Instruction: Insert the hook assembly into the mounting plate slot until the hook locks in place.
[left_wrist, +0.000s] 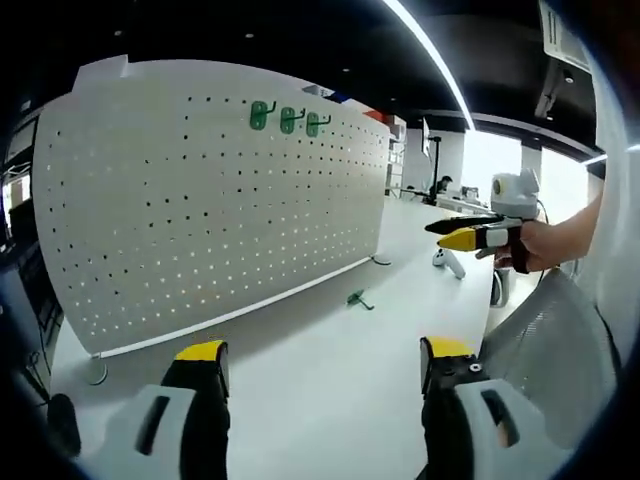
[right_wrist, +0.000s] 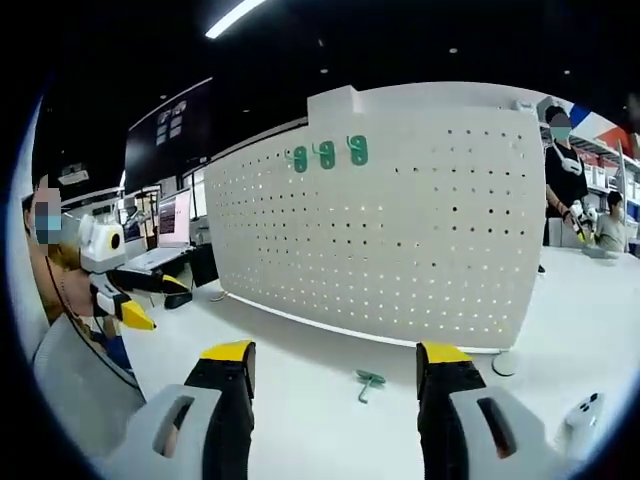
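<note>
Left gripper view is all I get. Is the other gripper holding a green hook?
Observer: No. The right gripper has its jaws apart with nothing between them.
Operator: Where's the loose hook from that side?
Observer: The green hook lies on the white table, just ahead of those jaws, in front of the pegboard.
Operator: Anyone past the board?
Observer: A person stands beyond its right end in the right gripper view.

Looks like an open-plan office or lab space: dark ceiling with strip lights (left_wrist: 430, 50), long white bench (left_wrist: 330, 370), computer monitors (right_wrist: 172, 218) along the side, and another person (right_wrist: 563, 180) standing further back. A big white pegboard (right_wrist: 400, 220) stands on the bench like a test setup.
</note>
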